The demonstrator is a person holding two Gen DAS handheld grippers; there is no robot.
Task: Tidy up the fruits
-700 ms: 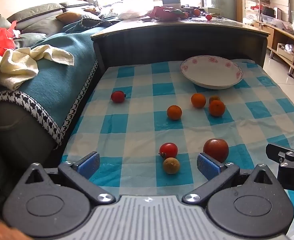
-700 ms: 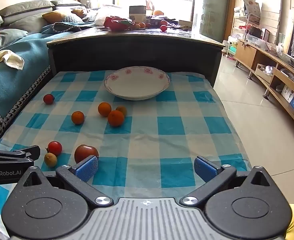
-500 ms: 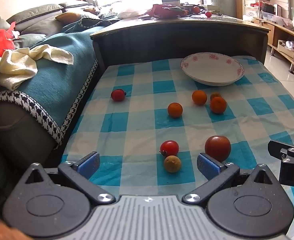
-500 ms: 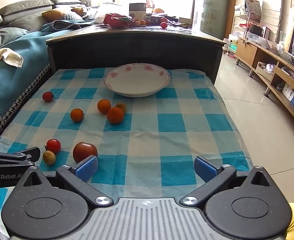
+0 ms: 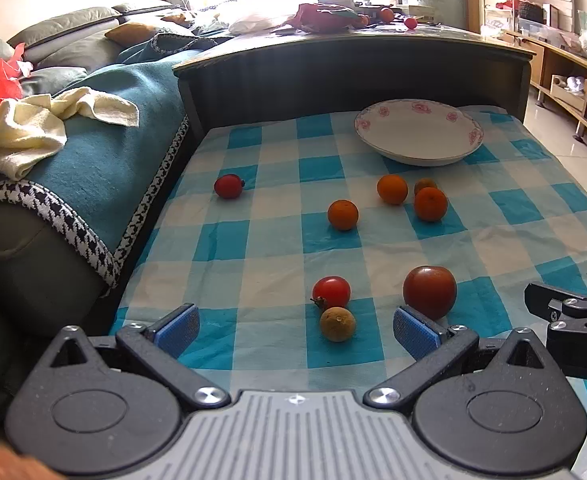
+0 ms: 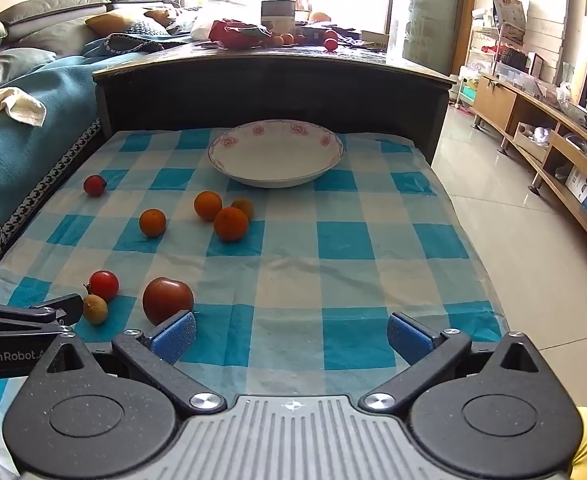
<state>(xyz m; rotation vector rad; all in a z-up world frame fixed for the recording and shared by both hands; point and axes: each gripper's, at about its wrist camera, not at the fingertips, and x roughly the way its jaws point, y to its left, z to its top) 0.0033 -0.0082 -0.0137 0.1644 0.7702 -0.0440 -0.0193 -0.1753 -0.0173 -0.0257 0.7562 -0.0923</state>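
Note:
Fruits lie loose on a blue-and-white checked cloth (image 5: 253,264). Nearest my open, empty left gripper (image 5: 295,330) are a small brown fruit (image 5: 337,324), a small red tomato (image 5: 331,292) and a big dark red tomato (image 5: 429,291) by its right finger. Further back lie several oranges, among them one (image 5: 342,215) standing alone, and a red tomato (image 5: 228,186) at the left. A white flowered bowl (image 5: 417,132) stands empty at the back. My right gripper (image 6: 291,338) is open and empty, with the big tomato (image 6: 167,300) by its left finger and the bowl (image 6: 275,152) ahead.
A dark raised table (image 6: 269,80) with more fruit and clutter rises behind the cloth. A sofa with a teal blanket (image 5: 93,148) and a cream towel (image 5: 25,128) lies to the left. Tiled floor (image 6: 513,232) and a low wooden shelf unit (image 6: 553,148) are to the right.
Both grippers have tilted or moved slightly forward, so the fruits and bowl sit a little lower and closer in both views. Nothing was taken hold of.

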